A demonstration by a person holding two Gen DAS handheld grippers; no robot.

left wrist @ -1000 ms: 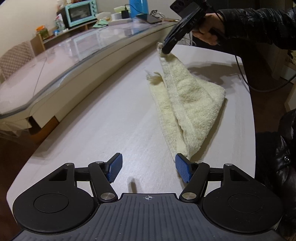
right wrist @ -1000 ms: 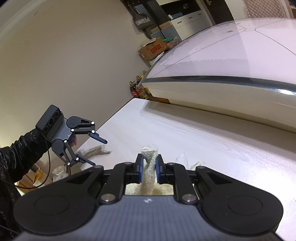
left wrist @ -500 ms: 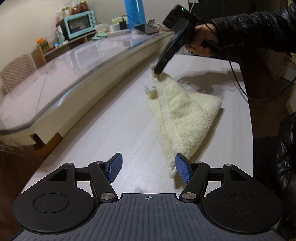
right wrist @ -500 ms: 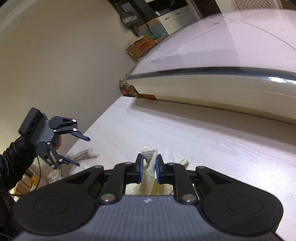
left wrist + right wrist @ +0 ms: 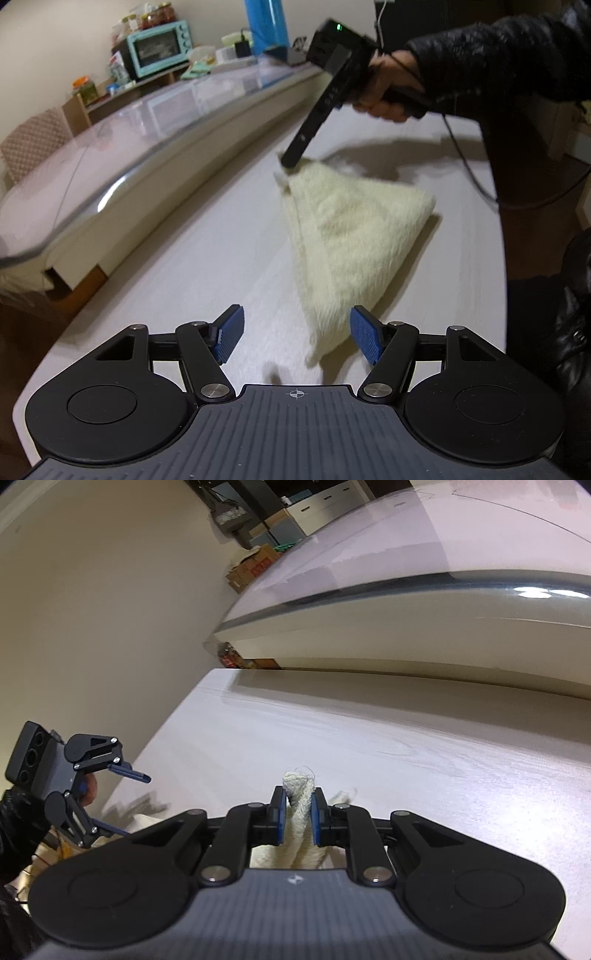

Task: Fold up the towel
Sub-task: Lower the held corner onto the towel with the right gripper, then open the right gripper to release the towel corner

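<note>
The cream terry towel (image 5: 354, 251) lies on the pale wood-grain table (image 5: 207, 266), folded over into a rough triangle. Its broad fold sits toward the table's right edge, and one pointed end reaches toward the near edge, ending between the blue pads of the left gripper (image 5: 295, 334). That gripper hangs just above the table near its near edge with its jaws spread wide and nothing between them; the towel's tip lies close to its right pad (image 5: 364, 338), though I cannot tell whether they touch.

The right gripper (image 5: 298, 814) is clamped tight on a bunched corner of the towel (image 5: 300, 812), the cloth squeezed into a narrow rope between its blue pads (image 5: 281, 818), with a frayed tuft poking out past the fingertips. Seen from the left wrist camera, this gripper (image 5: 290, 162) comes down at a slant from the person's right hand (image 5: 388, 92) and holds the towel's far corner lifted off the table, so the cloth slopes down from it to the surface.

From the right wrist view the left gripper (image 5: 127, 799) shows at the table's left edge, fingers apart.

Beyond the table's far edge stands a glass-topped table (image 5: 110, 147), and behind it a shelf carries a teal toaster oven (image 5: 159, 48).
</note>
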